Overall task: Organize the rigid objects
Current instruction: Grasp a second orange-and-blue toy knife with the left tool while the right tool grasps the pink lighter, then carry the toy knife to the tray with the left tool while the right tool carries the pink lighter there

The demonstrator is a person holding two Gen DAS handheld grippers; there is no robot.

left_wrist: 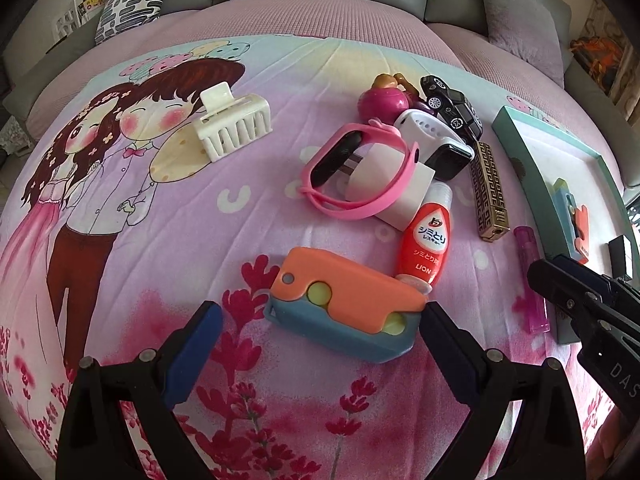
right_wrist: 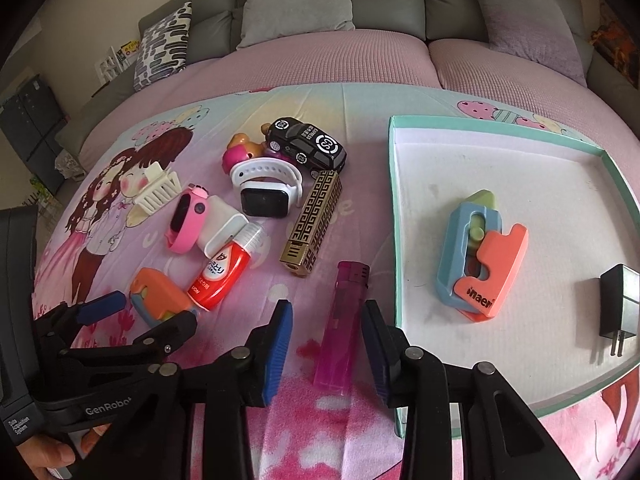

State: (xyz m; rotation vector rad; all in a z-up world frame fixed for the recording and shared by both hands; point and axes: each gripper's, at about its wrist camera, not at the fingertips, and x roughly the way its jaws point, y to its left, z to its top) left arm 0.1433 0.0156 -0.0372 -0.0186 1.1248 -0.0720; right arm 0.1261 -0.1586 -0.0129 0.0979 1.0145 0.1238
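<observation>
The right gripper (right_wrist: 326, 354) has its fingers apart, flanking the translucent pink plastic lighter (right_wrist: 340, 320) without touching it. The left gripper (left_wrist: 320, 344) has its fingers wide apart around the orange-and-blue plastic toy cutter (left_wrist: 344, 304). Both objects lie on the cartoon-printed bedsheet (left_wrist: 160, 240), beside the teal-rimmed white tray (right_wrist: 500, 184).

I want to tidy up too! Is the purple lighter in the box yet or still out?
Out. The purple lighter lies flat on the bedsheet, left of the box, between the right gripper's fingers.
</observation>
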